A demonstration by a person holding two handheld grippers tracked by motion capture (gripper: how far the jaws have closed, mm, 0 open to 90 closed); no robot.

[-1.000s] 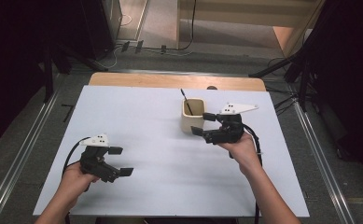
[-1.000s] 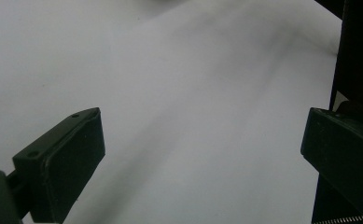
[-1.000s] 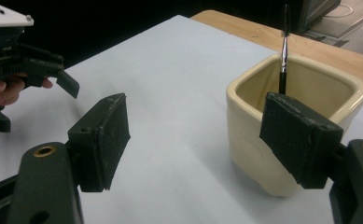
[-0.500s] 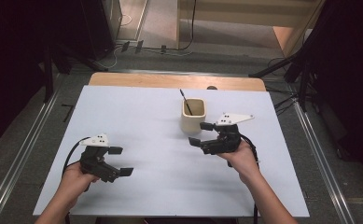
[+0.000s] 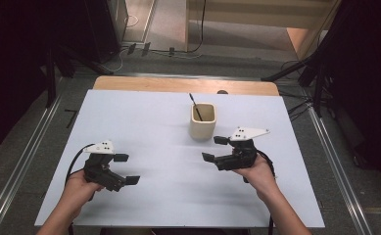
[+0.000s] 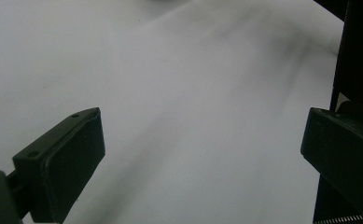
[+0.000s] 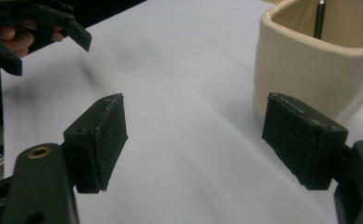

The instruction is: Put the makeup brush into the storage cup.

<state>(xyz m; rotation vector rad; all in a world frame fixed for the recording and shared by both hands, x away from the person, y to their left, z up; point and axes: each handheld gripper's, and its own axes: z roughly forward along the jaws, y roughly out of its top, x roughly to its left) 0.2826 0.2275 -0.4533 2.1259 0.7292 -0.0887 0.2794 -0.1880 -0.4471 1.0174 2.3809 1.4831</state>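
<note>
Standing in the cream cup (image 5: 202, 123), a black pen (image 5: 195, 106); both claws gape empty.

Lab recording bay, white table (image 5: 144, 122), black curtains (image 5: 16, 58), floor cables (image 5: 144, 49)

Cream cup (image 5: 202, 122) with a black stick (image 5: 195, 106) inside; plain white counter (image 5: 144, 122) with a tan wooden edge; black grippers' fingers (image 7: 100, 140).

- L gripper (image 5: 124, 169), lower left of high view: black body, grey 3-cornered plate w/ small dark dots, black cable.
- R gripper (image 5: 215, 148), lower right: same build.
- Jaw pads rectangular, textured; brass-coloured rivet at base.
- Forearms bare, no sleeves.
</note>
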